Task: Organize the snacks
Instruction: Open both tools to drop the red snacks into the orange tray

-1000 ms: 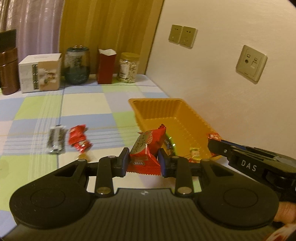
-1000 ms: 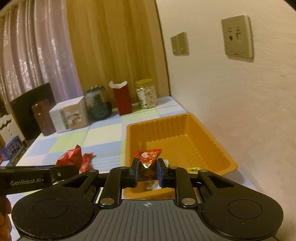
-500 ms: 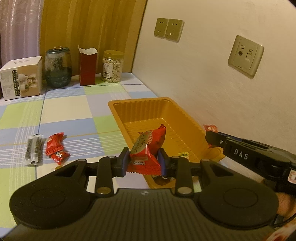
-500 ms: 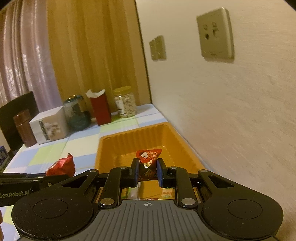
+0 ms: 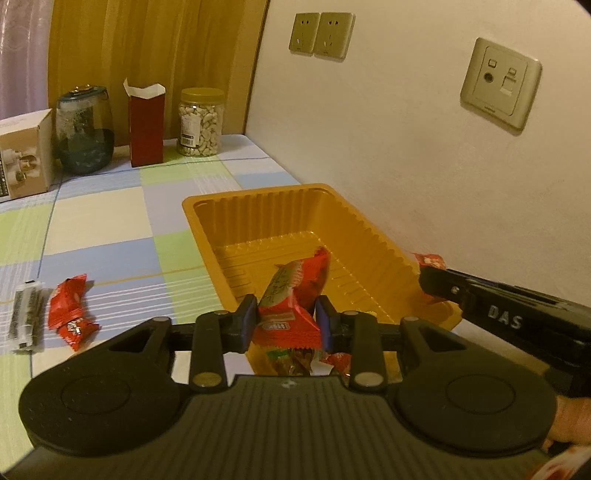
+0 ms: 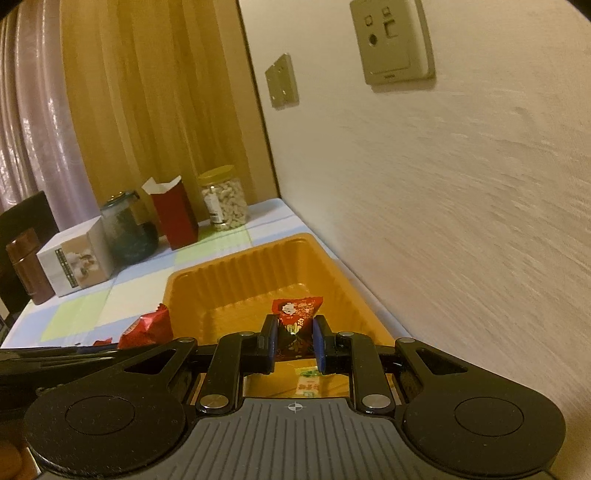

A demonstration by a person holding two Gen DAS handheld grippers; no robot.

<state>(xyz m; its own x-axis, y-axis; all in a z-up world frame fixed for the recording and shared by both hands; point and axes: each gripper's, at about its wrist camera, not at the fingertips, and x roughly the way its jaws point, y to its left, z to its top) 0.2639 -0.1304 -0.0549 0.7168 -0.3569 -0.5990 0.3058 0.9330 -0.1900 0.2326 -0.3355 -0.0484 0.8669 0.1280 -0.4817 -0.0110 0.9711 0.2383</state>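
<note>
Midway: few snacks already in orange tray [image 5: 373, 236]; left tongs [image 5: 285, 320] just loosening around red packet [image 5: 295, 299], right tongs [image 6: 294, 341] clamping small red packet [image 6: 295, 317] — two snacks [image 5: 70, 310] left on surface [image 5: 110, 229]

This looks like a room in a home, with a table under a pastel checked tablecloth [image 5: 110, 206] pushed into a corner against a cream wall. On that wall above the table sit a double power socket [image 5: 320, 35] and a TV and data plate [image 5: 500, 83], while behind the table hang yellow and mauve curtains [image 6: 147, 92]. At the far edge of the table stand household things: a jar of nuts [image 5: 200, 122], a red carton [image 5: 146, 125], a dark glass jar [image 5: 84, 129] and a small white box [image 5: 24, 155].
</note>
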